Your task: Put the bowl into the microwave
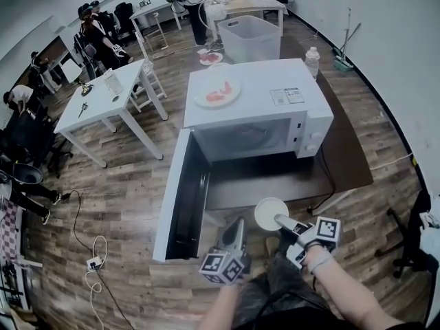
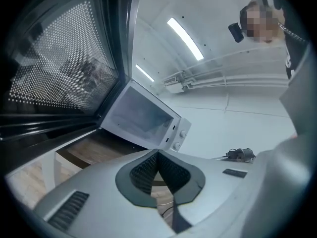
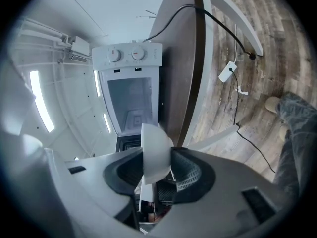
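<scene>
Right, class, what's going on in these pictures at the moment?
A person holds a gripper in each hand. The right gripper is clamped on the rim of a white bowl in front of the microwave, whose door stands open. The left gripper is shut and empty. The bowl is not yet inside.

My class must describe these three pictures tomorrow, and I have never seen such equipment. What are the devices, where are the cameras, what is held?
No robot: a person holds a two-jaw gripper in each hand. The wide picture comes from a camera on the person's head, looking down; the other two cameras ride on the grippers. The right gripper clamps a white bowl; the left gripper is shut and empty. Ahead, a white microwave stands on a dark table, door open, with a plate of food on top.
</scene>
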The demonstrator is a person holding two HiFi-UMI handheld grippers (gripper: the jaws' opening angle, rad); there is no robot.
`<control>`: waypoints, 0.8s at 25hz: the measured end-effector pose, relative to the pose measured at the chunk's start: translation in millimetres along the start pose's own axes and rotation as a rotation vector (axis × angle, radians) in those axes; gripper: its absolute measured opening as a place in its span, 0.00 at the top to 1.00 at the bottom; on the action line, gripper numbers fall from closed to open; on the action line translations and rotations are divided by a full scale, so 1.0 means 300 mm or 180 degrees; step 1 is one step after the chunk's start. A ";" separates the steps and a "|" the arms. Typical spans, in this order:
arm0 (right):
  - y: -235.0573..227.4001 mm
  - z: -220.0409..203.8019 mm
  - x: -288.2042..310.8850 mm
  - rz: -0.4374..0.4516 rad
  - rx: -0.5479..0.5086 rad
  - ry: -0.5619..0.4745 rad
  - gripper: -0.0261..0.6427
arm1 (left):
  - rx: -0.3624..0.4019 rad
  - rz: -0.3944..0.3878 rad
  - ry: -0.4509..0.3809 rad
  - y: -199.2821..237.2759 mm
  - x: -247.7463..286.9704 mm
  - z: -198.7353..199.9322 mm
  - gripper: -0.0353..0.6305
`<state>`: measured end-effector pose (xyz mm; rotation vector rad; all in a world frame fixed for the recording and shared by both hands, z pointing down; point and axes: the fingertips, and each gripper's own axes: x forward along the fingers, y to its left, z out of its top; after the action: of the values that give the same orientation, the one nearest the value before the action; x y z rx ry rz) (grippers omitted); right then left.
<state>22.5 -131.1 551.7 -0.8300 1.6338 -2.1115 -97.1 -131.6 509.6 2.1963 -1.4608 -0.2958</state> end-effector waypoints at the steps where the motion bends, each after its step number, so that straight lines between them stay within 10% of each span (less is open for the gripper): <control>1: 0.001 0.005 0.010 -0.0003 -0.0004 0.0012 0.74 | 0.0006 -0.0001 -0.0013 0.003 0.002 0.002 0.93; 20: 0.081 0.162 0.233 0.0145 -0.0036 0.0079 0.74 | 0.0252 -0.0138 -0.0037 0.027 0.193 0.031 0.93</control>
<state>-2.4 -216.0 552.9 -0.7656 1.6626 -2.0915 -84.1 -189.4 510.5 2.2949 -1.4559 -0.2698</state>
